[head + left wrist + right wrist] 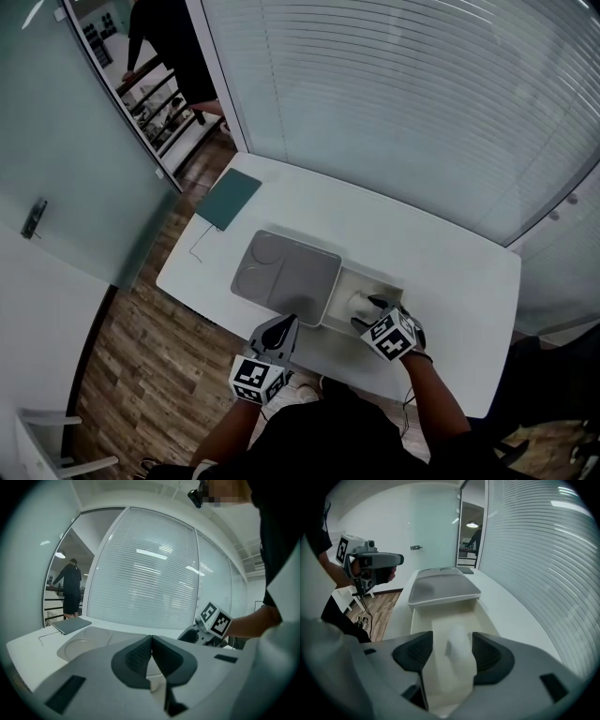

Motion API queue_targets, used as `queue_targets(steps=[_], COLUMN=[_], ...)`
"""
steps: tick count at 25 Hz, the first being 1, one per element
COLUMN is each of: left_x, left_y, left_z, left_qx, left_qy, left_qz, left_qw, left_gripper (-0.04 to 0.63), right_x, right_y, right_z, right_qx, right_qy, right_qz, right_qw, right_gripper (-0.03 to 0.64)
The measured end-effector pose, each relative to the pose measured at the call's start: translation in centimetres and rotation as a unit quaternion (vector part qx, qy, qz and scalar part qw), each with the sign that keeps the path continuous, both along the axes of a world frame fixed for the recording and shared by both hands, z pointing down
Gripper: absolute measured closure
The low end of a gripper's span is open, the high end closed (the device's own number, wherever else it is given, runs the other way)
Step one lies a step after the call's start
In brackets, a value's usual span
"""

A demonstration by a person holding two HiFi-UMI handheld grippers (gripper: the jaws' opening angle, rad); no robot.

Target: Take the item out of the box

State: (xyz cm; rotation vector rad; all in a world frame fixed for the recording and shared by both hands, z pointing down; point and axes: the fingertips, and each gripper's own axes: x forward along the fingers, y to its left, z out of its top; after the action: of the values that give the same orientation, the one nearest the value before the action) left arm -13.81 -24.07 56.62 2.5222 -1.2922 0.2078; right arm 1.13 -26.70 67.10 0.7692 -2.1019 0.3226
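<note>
A shallow white box lies open on the white table, with its grey lid set down beside it on the left. Inside the box lies a pale white item, blurred in the right gripper view. My right gripper hangs over the box's near end, open, with the item between its jaws and a gap showing on the left side. In the head view that gripper covers most of the item. My left gripper is shut and empty, held at the lid's near edge.
A teal notebook and a thin cable lie at the table's far left corner. White blinds run behind the table. A person stands beyond the glass door. A white chair stands on the wooden floor.
</note>
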Motion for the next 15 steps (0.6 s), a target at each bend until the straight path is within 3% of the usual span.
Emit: queue_targets(steps=[15], left_x=[1.3], left_y=[-0.9], left_z=[-0.4], left_qx=[0.007], left_qy=[0.002], left_qz=[0.001], left_qw=[1.0], left_gripper=[0.583], right_x=[-0.9], right_y=[-1.4], right_z=[3.4], right_qx=[-0.046], right_qy=[0.062], right_qz=[-0.051], right_qw=[0.996], right_gripper=[0.331])
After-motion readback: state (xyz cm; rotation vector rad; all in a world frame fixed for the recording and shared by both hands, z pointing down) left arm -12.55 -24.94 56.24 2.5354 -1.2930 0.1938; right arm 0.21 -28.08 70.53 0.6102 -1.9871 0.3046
